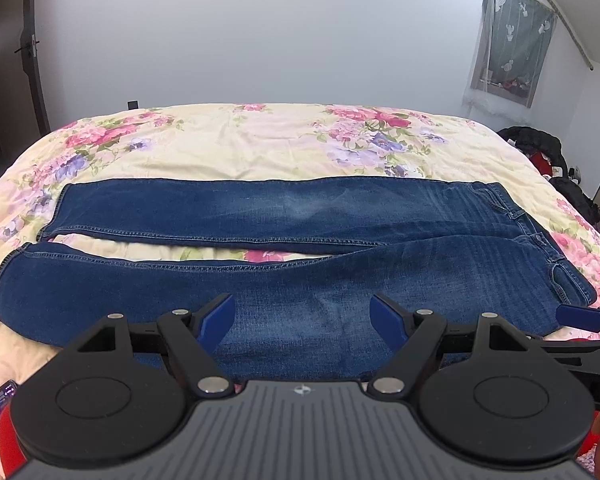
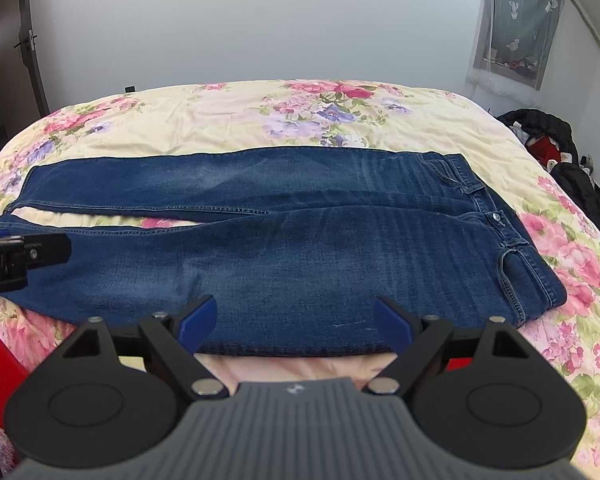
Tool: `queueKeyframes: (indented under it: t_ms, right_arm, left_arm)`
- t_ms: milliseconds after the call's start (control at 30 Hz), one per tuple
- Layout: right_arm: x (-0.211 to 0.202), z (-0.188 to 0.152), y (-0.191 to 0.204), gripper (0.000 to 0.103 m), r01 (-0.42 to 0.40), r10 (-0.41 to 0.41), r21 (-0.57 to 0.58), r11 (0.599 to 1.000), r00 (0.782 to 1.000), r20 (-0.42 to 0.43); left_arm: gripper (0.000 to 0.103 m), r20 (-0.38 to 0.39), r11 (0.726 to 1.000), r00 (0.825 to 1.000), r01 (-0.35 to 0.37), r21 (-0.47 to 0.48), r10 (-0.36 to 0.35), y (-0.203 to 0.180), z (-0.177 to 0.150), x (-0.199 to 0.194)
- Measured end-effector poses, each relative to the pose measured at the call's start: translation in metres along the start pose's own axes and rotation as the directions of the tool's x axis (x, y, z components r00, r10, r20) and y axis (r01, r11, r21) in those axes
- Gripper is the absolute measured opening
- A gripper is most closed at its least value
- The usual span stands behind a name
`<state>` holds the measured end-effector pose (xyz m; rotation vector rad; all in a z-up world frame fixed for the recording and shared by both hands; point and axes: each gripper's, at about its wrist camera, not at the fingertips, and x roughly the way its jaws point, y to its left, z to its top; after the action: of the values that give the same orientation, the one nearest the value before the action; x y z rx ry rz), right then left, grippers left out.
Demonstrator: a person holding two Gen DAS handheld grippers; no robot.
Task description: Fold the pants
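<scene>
The dark blue denim pants (image 1: 284, 256) lie flat across the floral cream bedspread (image 1: 228, 140) just ahead of my fingers, their long axis running left to right: waistband at the right, hems at the left, the two legs slightly parted, with a sliver of bedspread showing between them. My left gripper (image 1: 303, 318) hovers above the near leg around mid-length, blue pads spread wide and holding nothing. My right gripper (image 2: 296, 320) hangs over the near edge nearer the hip, likewise wide open and empty; each gripper shows at the edge of the other's view, so they sit side by side along that near edge. I judge the first fold to be near leg over far leg, so both grippers need that near edge. Nothing lies on the denim. A phone (image 1: 0, 398) rests on the bedspread at my far left, dark clothes (image 2: 560, 148) heaped beyond the bed's right side, both well clear.
</scene>
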<state>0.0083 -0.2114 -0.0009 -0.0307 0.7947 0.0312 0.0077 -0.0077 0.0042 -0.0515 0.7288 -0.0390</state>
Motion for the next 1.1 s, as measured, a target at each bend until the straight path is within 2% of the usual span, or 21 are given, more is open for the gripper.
queueKeyframes:
  t_ms: [733,1100]
  right_arm:
    - [-0.002,0.002,-0.010,0.082,-0.005,0.005,0.043,0.999,1.000,0.007]
    - [-0.009,0.000,-0.012,0.082,-0.011,0.010,0.054,0.998,1.000,0.024]
  left_arm:
    - [0.090,-0.023,1.000,1.000,0.000,0.019,0.000,-0.008,0.002,0.003]
    - [0.090,-0.010,0.999,1.000,-0.004,0.034,0.004,-0.011,0.002,-0.003]
